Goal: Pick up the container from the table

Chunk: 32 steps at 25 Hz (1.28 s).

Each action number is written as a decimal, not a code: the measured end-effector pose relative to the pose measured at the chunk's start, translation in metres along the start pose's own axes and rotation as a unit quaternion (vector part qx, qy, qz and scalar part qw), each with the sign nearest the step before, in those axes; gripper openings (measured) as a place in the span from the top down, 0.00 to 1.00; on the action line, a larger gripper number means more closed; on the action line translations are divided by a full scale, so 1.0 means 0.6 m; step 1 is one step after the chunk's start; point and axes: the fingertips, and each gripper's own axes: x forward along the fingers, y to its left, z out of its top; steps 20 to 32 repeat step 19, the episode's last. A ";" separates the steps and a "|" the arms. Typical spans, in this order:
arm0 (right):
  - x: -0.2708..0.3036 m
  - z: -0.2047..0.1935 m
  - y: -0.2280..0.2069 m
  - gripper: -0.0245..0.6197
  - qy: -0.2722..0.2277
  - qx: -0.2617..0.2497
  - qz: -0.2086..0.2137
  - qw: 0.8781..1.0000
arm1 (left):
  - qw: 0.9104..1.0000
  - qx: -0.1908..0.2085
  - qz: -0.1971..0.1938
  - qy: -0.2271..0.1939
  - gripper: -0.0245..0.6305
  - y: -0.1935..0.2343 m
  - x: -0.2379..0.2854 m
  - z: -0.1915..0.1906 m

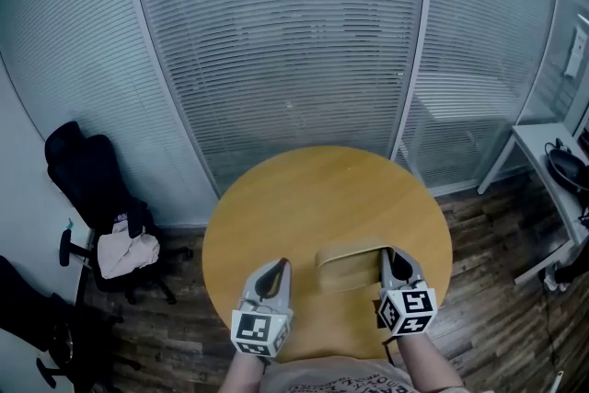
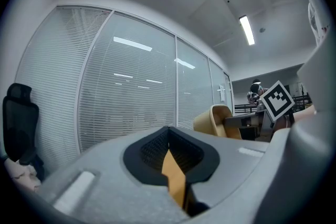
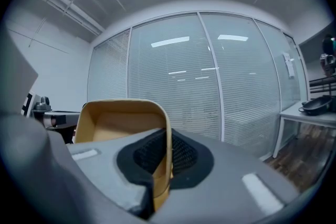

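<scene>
A tan wooden container (image 1: 350, 264) with rounded corners is over the near right part of the round wooden table (image 1: 304, 198). My right gripper (image 1: 390, 255) is shut on its right wall. In the right gripper view the thin wall runs between the black pads (image 3: 181, 155) of my right gripper (image 3: 164, 161), and the container (image 3: 118, 118) shows its open inside. My left gripper (image 1: 279, 264) hovers to the container's left, apart from it and shut on nothing. In the left gripper view, only a tan sliver shows between the jaws of the left gripper (image 2: 170, 157), and the container (image 2: 216, 119) is off to the right.
A black office chair (image 1: 87, 189) with a pale cloth (image 1: 124, 253) on its seat stands at the left on the dark wood floor. Glass walls with blinds (image 1: 285, 41) run behind the table. A white desk (image 1: 552, 152) stands at the right.
</scene>
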 end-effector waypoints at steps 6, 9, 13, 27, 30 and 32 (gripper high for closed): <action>-0.001 -0.005 0.004 0.95 0.003 0.006 0.001 1.000 | 1.000 -0.001 0.002 0.001 0.95 -0.001 0.002 -0.001; 0.002 -0.009 0.011 0.95 0.006 0.009 0.001 1.000 | 1.000 -0.001 0.002 0.003 0.95 0.003 0.000 -0.003; 0.005 -0.011 0.019 0.95 0.007 0.013 0.003 1.000 | 1.000 -0.004 0.007 0.006 0.95 0.014 -0.001 -0.007; 0.012 -0.019 0.020 0.95 0.012 0.019 0.001 1.000 | 1.000 -0.008 0.016 0.003 0.95 0.021 0.001 -0.002; 0.012 -0.019 0.020 0.95 0.012 0.019 0.001 1.000 | 1.000 -0.008 0.016 0.003 0.95 0.021 0.001 -0.002; 0.012 -0.019 0.020 0.95 0.012 0.019 0.001 1.000 | 1.000 -0.008 0.016 0.003 0.95 0.021 0.001 -0.002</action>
